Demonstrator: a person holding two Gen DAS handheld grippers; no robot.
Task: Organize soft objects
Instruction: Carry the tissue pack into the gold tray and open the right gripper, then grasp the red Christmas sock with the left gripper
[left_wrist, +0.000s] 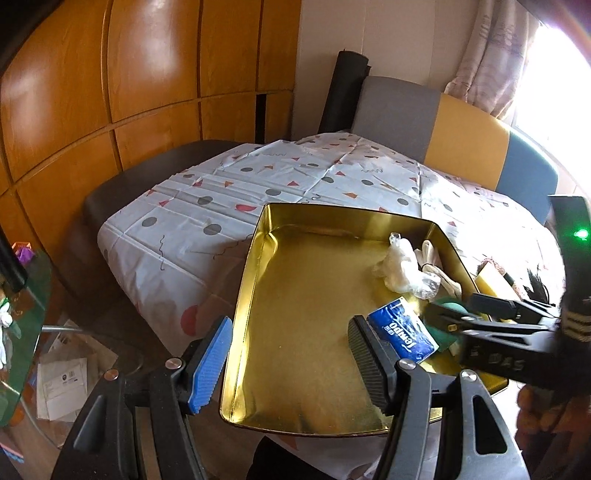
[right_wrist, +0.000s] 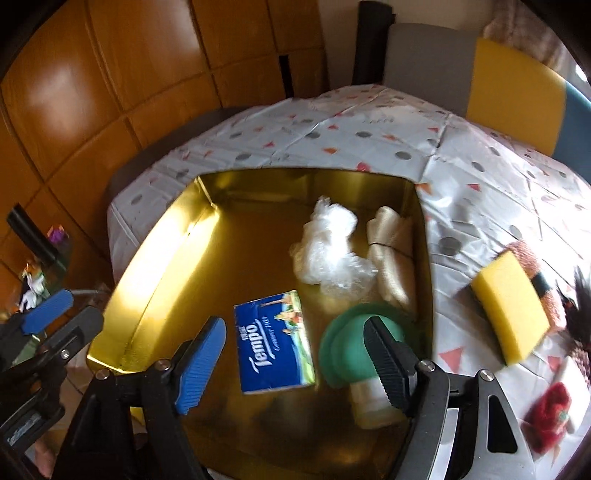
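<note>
Sponge (right_wrist: 508, 308) lies right of my right gripper (right_wrist: 291, 363), outside the tin (right_wrist: 155, 251), long axis slanting away; fingers wide, empty. Left gripper (left_wrist: 291, 363) wide, farther.

Each claw is a black frame with silver screws at its pivots, carrying one ribbed blue pad and one ribbed black pad. Beside the gold tin (left_wrist: 240, 317), the right claw (left_wrist: 454, 314) shows a green light and white lettering on its black body.

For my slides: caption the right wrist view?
Open right gripper above tissue pack in gold tin; yellow sponge outside.
</note>
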